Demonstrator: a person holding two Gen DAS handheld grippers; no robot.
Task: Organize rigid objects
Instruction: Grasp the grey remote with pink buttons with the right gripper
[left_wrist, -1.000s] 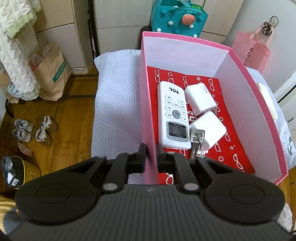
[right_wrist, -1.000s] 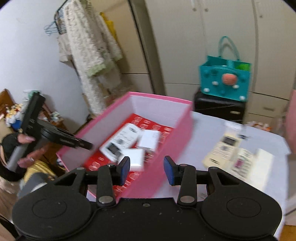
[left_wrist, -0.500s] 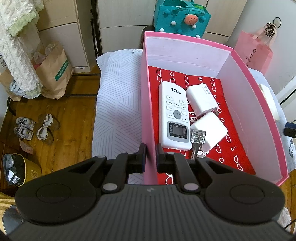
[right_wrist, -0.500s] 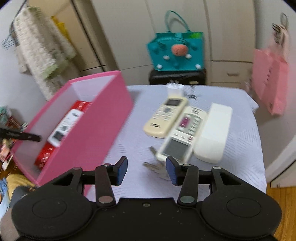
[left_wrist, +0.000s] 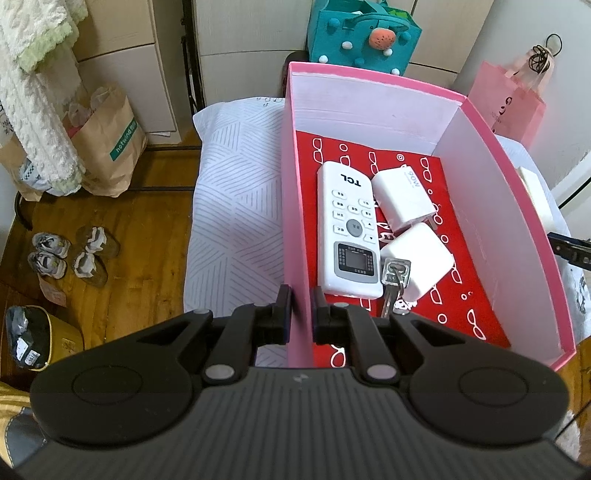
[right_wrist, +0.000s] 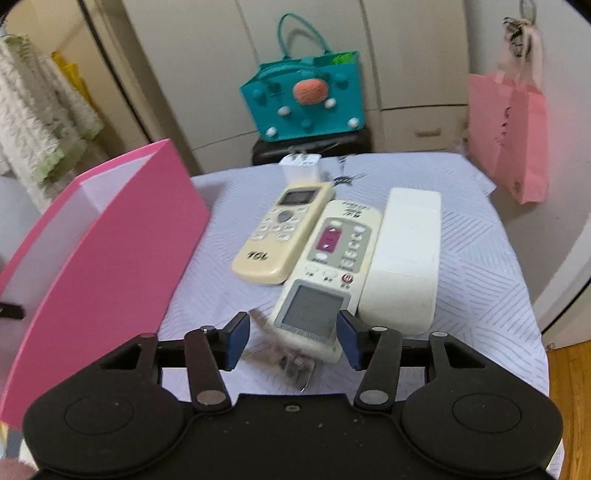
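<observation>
My left gripper (left_wrist: 300, 314) is shut on the near left wall of the pink box (left_wrist: 295, 206). Inside lie a white TCL remote (left_wrist: 349, 229), two white chargers (left_wrist: 402, 201) and a key (left_wrist: 393, 280) on a red liner. My right gripper (right_wrist: 291, 341) hovers low over the table with its jaws opening. The near end of a white remote with a pink button (right_wrist: 325, 273) and a bunch of keys (right_wrist: 291, 365) lie between and under its fingers, untouched. A cream TCL remote (right_wrist: 282, 232), a plain white remote (right_wrist: 404, 254) and a charger (right_wrist: 299, 166) lie beyond.
The pink box (right_wrist: 107, 258) stands left of the remotes on the white patterned tablecloth (right_wrist: 476, 266). A teal bag (right_wrist: 303, 99) sits behind the table and a pink paper bag (right_wrist: 517, 129) hangs at right. Shoes (left_wrist: 70, 254) and a brown paper bag (left_wrist: 107, 147) are on the wooden floor.
My right gripper swung from above the box to the right and down over the remotes, and its jaws widened. The left gripper kept its hold on the box wall.
</observation>
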